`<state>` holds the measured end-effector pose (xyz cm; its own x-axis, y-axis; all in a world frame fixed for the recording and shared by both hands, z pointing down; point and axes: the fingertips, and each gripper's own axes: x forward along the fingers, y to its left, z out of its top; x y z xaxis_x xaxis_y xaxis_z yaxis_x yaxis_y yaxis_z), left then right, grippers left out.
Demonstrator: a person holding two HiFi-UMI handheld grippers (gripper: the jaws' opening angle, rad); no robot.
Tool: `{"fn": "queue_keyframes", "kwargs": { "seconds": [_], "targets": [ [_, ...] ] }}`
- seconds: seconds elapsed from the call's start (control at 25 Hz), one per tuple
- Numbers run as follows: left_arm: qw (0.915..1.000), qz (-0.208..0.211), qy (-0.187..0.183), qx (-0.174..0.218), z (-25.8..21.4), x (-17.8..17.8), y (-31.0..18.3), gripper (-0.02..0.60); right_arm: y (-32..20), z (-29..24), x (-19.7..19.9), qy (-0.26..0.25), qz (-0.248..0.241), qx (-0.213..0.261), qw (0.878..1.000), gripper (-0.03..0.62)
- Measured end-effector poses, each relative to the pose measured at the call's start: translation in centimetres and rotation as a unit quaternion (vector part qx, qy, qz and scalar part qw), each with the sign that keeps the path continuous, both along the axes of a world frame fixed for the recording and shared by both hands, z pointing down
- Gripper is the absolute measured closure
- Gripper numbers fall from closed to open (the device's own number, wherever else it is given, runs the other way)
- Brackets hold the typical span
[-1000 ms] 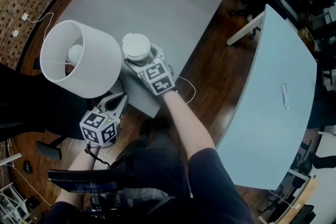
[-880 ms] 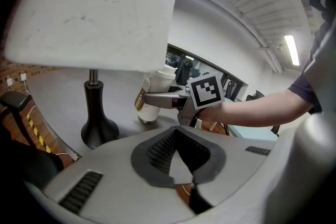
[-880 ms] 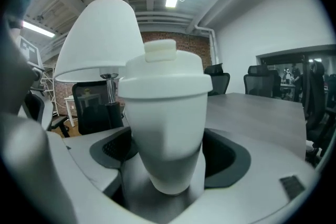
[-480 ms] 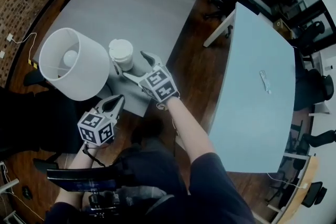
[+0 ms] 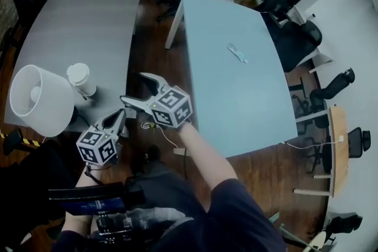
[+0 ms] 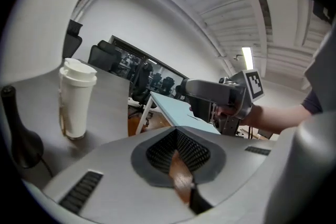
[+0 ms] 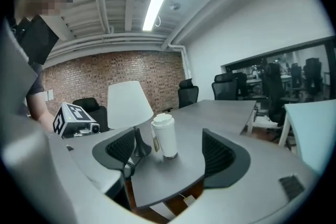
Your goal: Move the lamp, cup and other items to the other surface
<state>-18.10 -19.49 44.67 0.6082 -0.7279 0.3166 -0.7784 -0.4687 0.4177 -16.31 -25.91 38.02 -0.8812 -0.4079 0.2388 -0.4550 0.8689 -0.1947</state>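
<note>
A white lidded cup stands on the grey table beside the lamp with its white shade. My right gripper hovers off the table's near corner, apart from the cup. Its jaws are wide and closing, with nothing between them. In the right gripper view the cup and lamp stand ahead of the right gripper. My left gripper is shut and empty, below the table's edge. From the left gripper the cup and the lamp's black base show at left.
A light blue table stands to the right across a strip of wooden floor, with a small pale item on it. Black office chairs ring both tables. A cable lies on the floor under my right gripper.
My right gripper has let go of the cup and drawn back off the grey table's corner. The cup stays put. The head view has swung right, bringing the blue table to the middle.
</note>
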Motion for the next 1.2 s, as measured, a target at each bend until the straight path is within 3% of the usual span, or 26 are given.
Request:
{"fn": "queue_keyframes", "kwargs": {
  "seconds": [0.16,0.28,0.36,0.48,0.76,0.92,1.2],
  "targets": [
    [0.9972,0.069,-0.005,0.028,-1.5,7.0,-0.8,0.577,1.3,-0.8,8.0,-0.002,0.061,0.009,0.998,0.273],
    [0.9932,0.106,-0.012,0.047,-3.0,11.1,-1.3,0.577,2.5,-2.0,13.3,-0.023,0.107,0.012,0.994,0.398],
    [0.9907,0.126,-0.014,0.048,-3.1,13.6,-1.5,0.577,3.4,-2.1,16.3,-0.031,0.135,0.016,0.990,0.526],
    [0.9862,0.157,-0.022,0.047,-2.7,18.5,-1.0,0.577,5.1,-1.4,21.3,-0.021,0.165,0.018,0.986,0.606],
    [0.9693,0.234,-0.041,0.064,-2.6,32.6,2.3,0.575,9.3,0.5,35.4,-0.050,0.224,0.006,0.973,0.615],
    [0.9690,0.227,-0.066,0.073,-4.0,37.7,1.0,0.575,9.1,0.0,41.3,-0.071,0.231,0.000,0.970,0.615],
    [0.9695,0.225,-0.078,0.059,-3.1,44.4,1.5,0.575,10.0,-0.1,47.3,-0.121,0.224,-0.009,0.967,0.615]
  ]
}}
